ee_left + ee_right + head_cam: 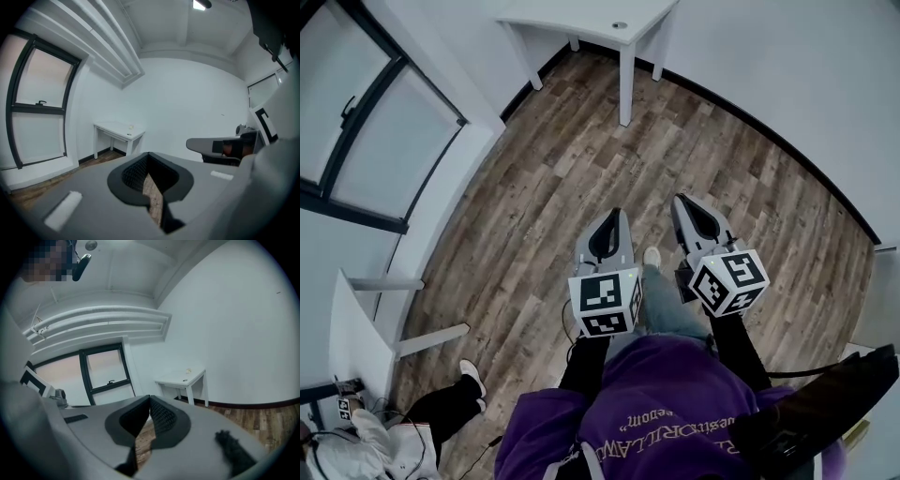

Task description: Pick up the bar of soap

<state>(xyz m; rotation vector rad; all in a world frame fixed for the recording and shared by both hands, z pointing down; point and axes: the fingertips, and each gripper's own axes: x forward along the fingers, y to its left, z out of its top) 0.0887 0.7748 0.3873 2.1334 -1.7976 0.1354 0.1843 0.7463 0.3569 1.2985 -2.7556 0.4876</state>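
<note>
Jaws of left gripper (615,216) and right gripper (681,200) closed empty, far from table (572,14) (pale lump (189,371) atop).

Soap bar (189,371) I want: tiny pale lump, far away, on top of white table (171,380), near its far edge. Too small for me to see shape.

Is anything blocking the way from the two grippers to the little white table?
Nothing visible does. Only bare wooden floor lies between the left gripper, the right gripper and the white table. A small pale thing on it may be the soap, but it is too small to tell.
</note>
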